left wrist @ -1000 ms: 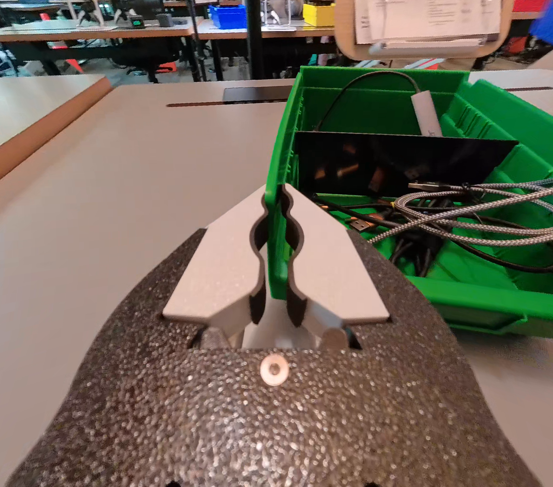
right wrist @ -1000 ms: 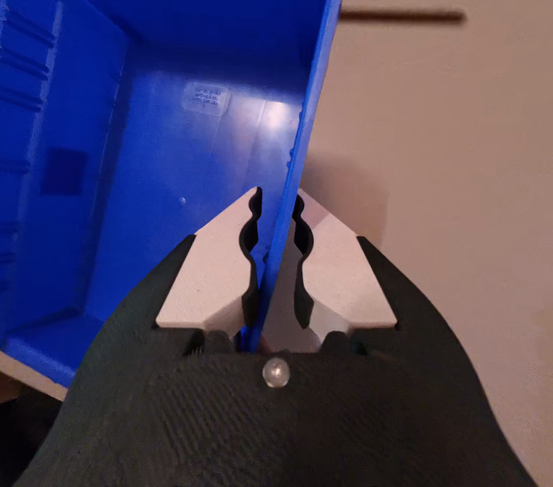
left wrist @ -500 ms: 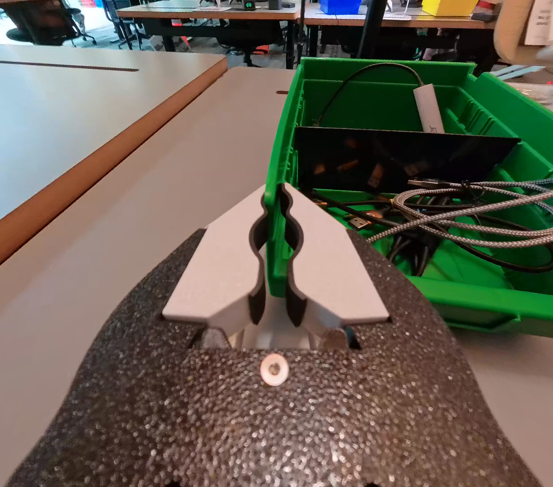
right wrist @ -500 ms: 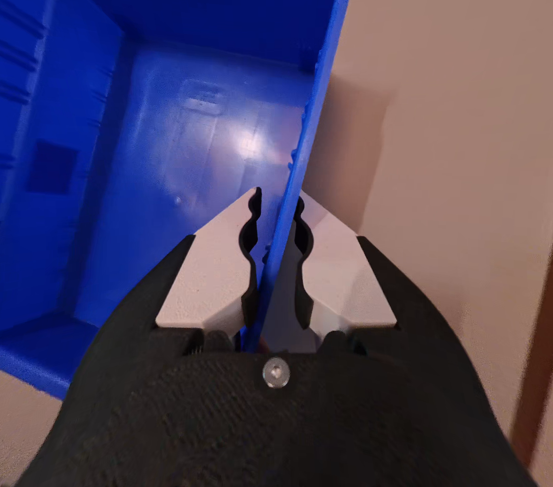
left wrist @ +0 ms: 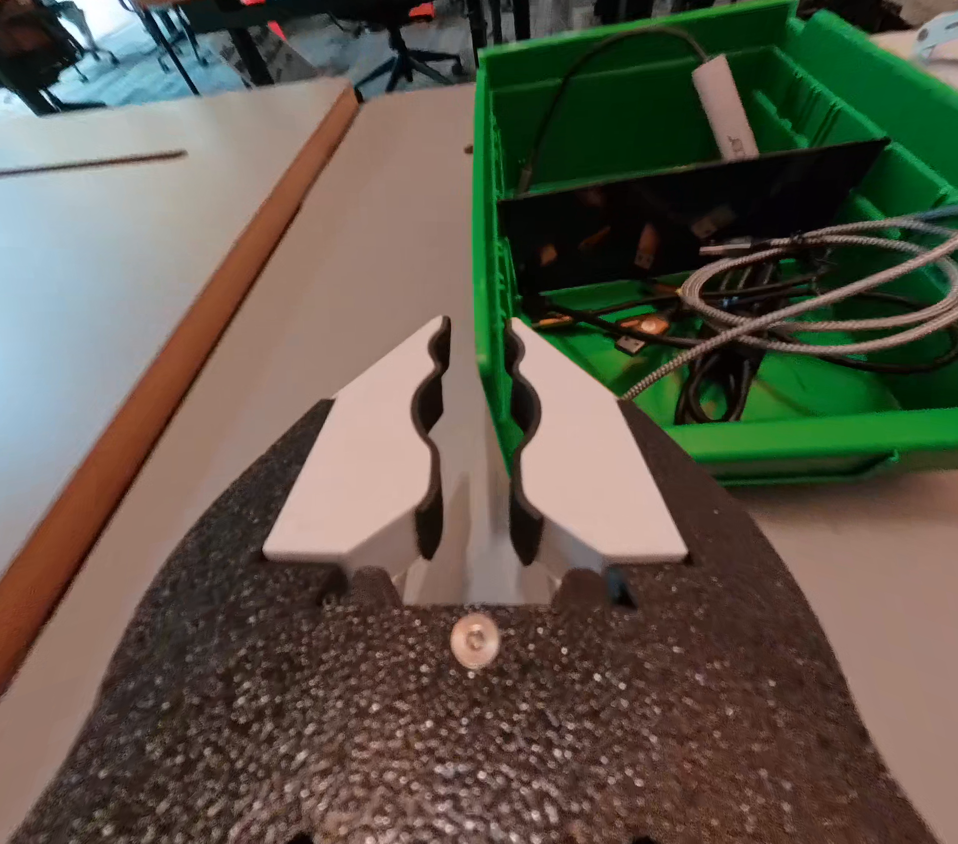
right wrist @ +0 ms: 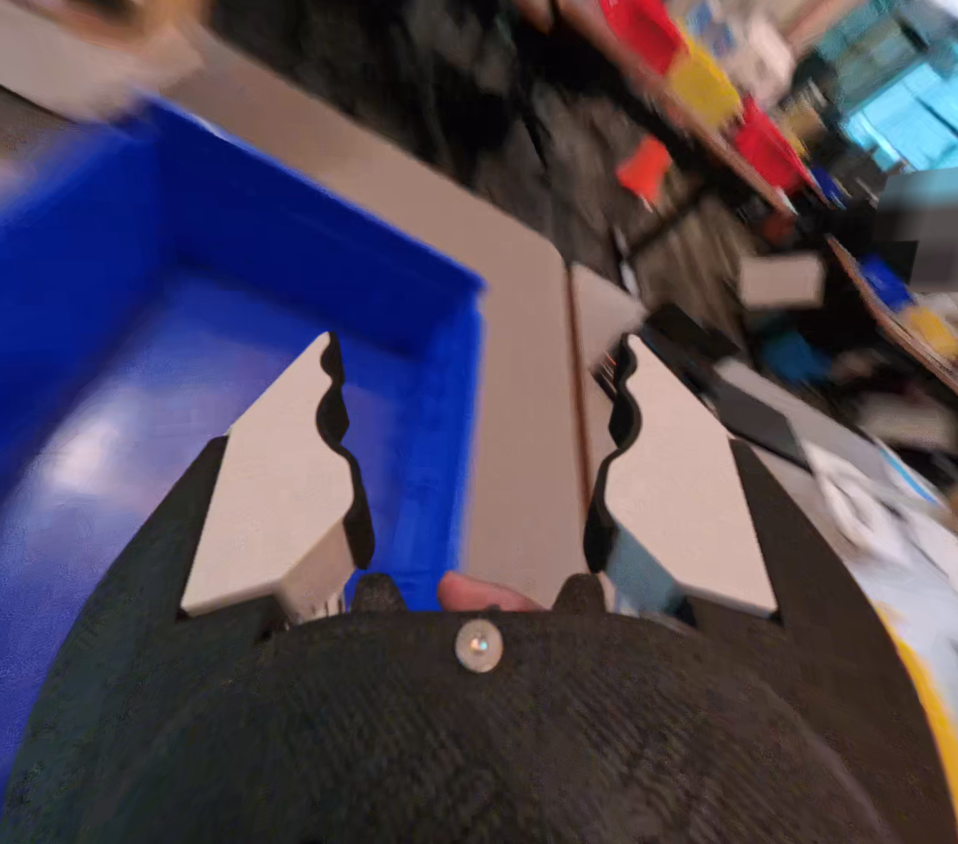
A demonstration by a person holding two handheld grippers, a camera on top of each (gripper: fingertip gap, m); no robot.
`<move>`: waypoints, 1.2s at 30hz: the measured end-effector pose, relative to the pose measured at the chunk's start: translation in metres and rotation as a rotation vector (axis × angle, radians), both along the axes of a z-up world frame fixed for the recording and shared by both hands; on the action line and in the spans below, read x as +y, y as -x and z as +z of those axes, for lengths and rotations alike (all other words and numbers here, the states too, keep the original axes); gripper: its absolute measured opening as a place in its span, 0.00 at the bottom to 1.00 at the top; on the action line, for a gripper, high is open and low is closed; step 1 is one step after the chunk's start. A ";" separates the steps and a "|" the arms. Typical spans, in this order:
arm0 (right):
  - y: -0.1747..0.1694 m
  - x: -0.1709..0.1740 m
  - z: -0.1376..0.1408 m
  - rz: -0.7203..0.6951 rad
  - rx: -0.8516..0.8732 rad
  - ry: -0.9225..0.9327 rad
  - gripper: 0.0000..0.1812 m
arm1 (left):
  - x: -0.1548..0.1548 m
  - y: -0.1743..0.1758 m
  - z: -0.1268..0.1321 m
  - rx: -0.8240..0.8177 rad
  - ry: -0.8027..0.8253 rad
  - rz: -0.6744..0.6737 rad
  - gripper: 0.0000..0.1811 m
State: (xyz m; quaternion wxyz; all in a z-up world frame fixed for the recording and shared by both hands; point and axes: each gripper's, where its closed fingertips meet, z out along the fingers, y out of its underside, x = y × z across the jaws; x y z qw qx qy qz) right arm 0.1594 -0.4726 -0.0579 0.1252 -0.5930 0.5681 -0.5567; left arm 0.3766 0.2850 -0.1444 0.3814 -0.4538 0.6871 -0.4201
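A green bin (left wrist: 777, 440) sits on the grey table (left wrist: 363, 248). It holds a tangle of braided and black cables (left wrist: 808, 300), a black divider (left wrist: 726, 207) and a white adapter (left wrist: 726, 119) in the back part. My left gripper (left wrist: 478, 321) straddles the bin's left wall with its jaws slightly apart; the wall lies against the right finger. My right gripper (right wrist: 478, 336) is wide open over the right wall of an empty blue bin (right wrist: 259, 217), not gripping it. This view is blurred.
A second table with a brown edge (left wrist: 155, 383) adjoins on the left. Desks and office chairs (left wrist: 404, 57) stand behind. In the right wrist view a table seam (right wrist: 575, 378) runs ahead, with blurred red and yellow bins (right wrist: 637, 20) beyond. The gap from one gripper's tips to the other's is roughly 80 cm.
My left gripper has loosened off the green bin's wall and tilted. My right gripper has let go of the blue bin's wall, opened wide and swung up towards the room.
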 end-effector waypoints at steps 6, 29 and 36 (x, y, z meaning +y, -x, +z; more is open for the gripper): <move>-0.011 0.265 0.026 0.797 -0.403 -0.384 0.48 | -0.056 0.000 0.075 0.020 0.085 -0.233 0.18; -0.041 0.313 -0.080 0.755 -0.189 -0.188 0.46 | -0.208 -0.151 -0.030 0.708 0.075 -0.261 0.14; -0.040 0.328 -0.080 0.797 -0.200 -0.183 0.46 | -0.204 -0.146 0.023 0.521 0.156 -0.313 0.11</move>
